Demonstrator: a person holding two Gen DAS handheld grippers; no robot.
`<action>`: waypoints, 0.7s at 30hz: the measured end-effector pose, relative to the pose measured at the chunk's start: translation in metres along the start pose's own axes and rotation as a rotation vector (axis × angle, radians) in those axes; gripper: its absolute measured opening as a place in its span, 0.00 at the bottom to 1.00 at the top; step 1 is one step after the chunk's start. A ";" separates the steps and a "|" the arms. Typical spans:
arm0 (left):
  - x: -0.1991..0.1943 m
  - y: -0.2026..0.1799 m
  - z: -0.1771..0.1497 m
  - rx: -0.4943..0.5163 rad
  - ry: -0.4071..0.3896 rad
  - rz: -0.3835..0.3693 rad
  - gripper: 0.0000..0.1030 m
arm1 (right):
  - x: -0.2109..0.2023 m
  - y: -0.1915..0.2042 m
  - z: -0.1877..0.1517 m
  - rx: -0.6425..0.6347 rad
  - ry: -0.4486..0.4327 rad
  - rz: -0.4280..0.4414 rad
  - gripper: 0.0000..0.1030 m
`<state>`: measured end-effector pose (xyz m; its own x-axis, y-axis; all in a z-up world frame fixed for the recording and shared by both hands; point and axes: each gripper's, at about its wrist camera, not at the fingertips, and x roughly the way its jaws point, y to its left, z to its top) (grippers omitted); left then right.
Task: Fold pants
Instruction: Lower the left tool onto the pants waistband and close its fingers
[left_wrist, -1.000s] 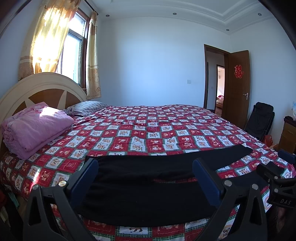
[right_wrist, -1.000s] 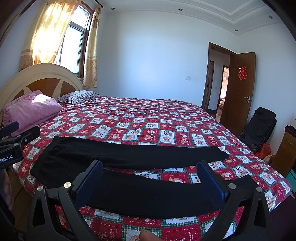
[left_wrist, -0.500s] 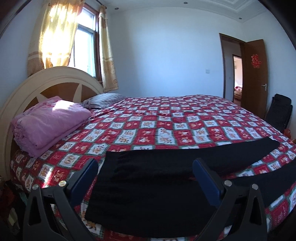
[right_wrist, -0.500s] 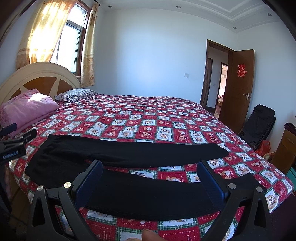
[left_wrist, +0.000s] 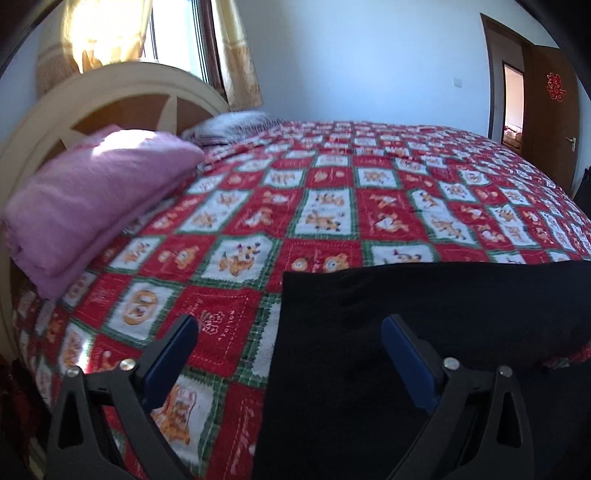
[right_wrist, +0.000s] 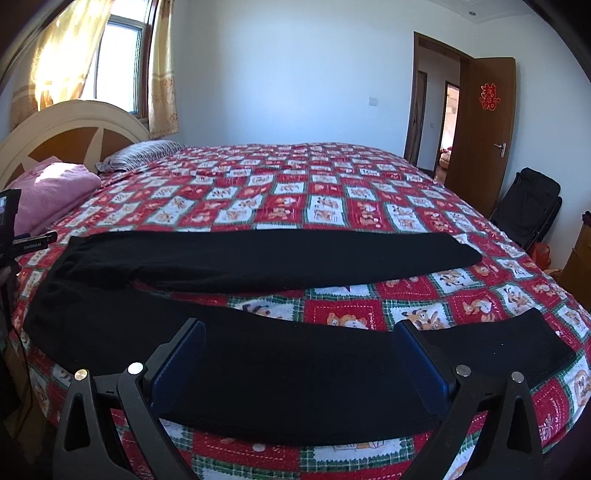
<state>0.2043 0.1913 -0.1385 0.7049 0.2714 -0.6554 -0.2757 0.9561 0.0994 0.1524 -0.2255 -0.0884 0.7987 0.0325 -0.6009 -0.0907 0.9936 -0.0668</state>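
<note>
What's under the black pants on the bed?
The black pants lie spread flat on the red patchwork bedspread, whose squares show between the two legs. The part of the bedspread directly beneath the cloth is covered, so anything there cannot be seen.

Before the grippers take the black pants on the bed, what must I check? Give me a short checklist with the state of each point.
1. Pants lie flat on the bedspread, legs apart: ok.
2. Left gripper straddles the waist edge, jaws closing, nothing pinched yet: ok.
3. Right gripper wide open over the near leg, no cloth gripped: ok.
4. Pink blanket lies apart from the pants: ok.
5. Near leg's cuff flat: ok.
6. Fabric layers under the waist aligned: cannot tell.
</note>
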 end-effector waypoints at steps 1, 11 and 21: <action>0.009 0.003 0.001 -0.003 0.018 0.007 0.89 | 0.005 -0.004 0.001 0.005 0.012 0.001 0.96; 0.072 0.003 0.021 -0.036 0.124 -0.118 0.43 | 0.054 -0.047 0.023 0.023 0.110 -0.057 0.67; 0.085 0.000 0.029 -0.011 0.132 -0.184 0.33 | 0.087 -0.140 0.062 0.184 0.147 -0.152 0.67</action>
<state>0.2830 0.2180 -0.1726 0.6529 0.0750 -0.7537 -0.1581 0.9867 -0.0387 0.2713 -0.3555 -0.0816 0.6988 -0.1211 -0.7050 0.1435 0.9893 -0.0276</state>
